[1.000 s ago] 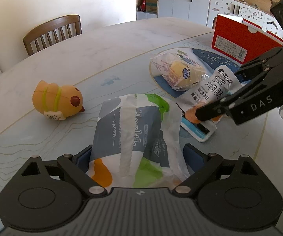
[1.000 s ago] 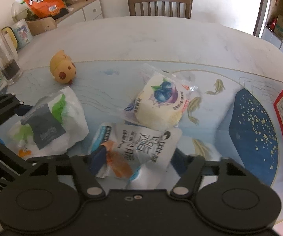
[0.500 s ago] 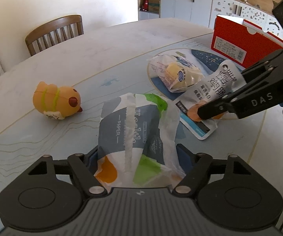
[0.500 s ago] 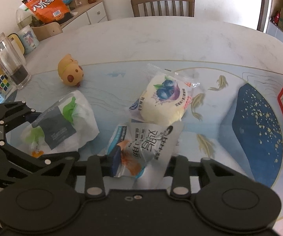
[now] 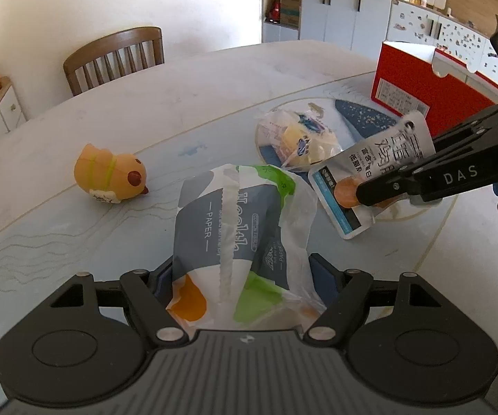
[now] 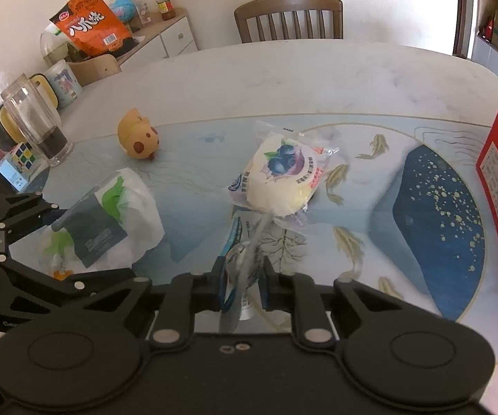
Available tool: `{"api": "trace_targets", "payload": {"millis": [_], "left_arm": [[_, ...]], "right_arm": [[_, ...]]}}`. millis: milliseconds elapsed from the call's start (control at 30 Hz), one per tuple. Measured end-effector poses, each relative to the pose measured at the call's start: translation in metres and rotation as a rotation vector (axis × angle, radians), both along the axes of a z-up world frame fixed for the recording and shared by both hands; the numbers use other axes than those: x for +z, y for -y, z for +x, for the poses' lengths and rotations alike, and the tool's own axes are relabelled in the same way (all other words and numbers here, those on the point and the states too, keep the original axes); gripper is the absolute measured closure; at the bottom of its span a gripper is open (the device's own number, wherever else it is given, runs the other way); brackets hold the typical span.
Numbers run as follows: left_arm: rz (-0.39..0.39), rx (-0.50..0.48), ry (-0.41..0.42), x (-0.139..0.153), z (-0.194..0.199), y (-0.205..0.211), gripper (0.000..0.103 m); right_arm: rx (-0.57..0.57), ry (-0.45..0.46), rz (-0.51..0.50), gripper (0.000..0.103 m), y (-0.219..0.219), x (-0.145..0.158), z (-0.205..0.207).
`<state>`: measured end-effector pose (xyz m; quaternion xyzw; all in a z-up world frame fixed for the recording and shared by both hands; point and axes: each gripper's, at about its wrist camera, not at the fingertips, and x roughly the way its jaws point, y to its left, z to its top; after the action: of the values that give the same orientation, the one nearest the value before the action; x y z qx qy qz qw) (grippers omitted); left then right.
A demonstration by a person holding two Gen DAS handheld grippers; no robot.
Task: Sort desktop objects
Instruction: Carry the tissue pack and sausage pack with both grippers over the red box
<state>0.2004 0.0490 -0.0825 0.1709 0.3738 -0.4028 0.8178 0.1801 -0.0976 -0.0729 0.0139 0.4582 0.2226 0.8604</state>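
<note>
Both claws loaded: left claw [image 5: 238, 276] is clamped on the tissue pack [image 5: 235, 221], long axis running away toward 12 o'clock; right claw [image 6: 242, 287] is pinched on the snack pouch [image 5: 373, 169], held edge-on in its own view, and seemingly lifted off the desk [image 5: 214, 79], though contact is hard to tell. Key relation: the red box [image 5: 429, 97] sits at about 1 o'clock from the left claw and at 3 o'clock from the right, so the right one is nearer if that's the drop spot, my guess only. The bread bag [image 6: 283, 180] lies at 12 o'clock, just past the pouch. The duck toy [image 5: 110, 173] is at 10 o'clock of the left claw, well apart. Count: one tissue pack, one pouch, one bread bag, one toy, one box.
</note>
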Motion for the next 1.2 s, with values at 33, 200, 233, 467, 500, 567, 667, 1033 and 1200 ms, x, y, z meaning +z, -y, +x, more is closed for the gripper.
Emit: {"api": "trace_targets", "payload": {"millis": [33,200,233,467,500,567,667,1033,1200], "left_arm": [[0.000,0.004,0.001,0.002,-0.002,0.000,0.026],[-0.002,0.026,0.009,0.013,-0.013,0.003,0.026],[-0.002,0.031,0.008,0.014,-0.015,0.005,0.026],[0.002,0.047,0.013,0.029,-0.031,0.020,0.026],[0.002,0.048,0.016,0.032,-0.033,0.023,0.026],[-0.003,0.051,0.016,0.037,-0.038,0.028,0.026],[-0.008,0.054,0.019,0.045,-0.044,0.037,0.026],[-0.031,0.035,0.037,0.075,-0.070,0.078,0.026],[-0.037,0.031,0.047,0.086,-0.076,0.098,0.026]], "right_arm": [[0.001,0.003,0.002,0.086,0.002,0.002,-0.002],[0.002,0.015,0.019,0.086,0.015,0.009,-0.009],[0.002,0.016,0.022,0.086,0.018,0.009,-0.010],[-0.003,0.030,0.053,0.086,0.041,0.023,-0.023],[-0.004,0.032,0.059,0.086,0.045,0.025,-0.025],[-0.007,0.036,0.068,0.086,0.052,0.030,-0.029],[-0.009,0.042,0.076,0.086,0.063,0.037,-0.033],[-0.003,0.092,0.089,0.086,0.105,0.066,-0.041],[-0.010,0.111,0.102,0.086,0.127,0.077,-0.038]]}}
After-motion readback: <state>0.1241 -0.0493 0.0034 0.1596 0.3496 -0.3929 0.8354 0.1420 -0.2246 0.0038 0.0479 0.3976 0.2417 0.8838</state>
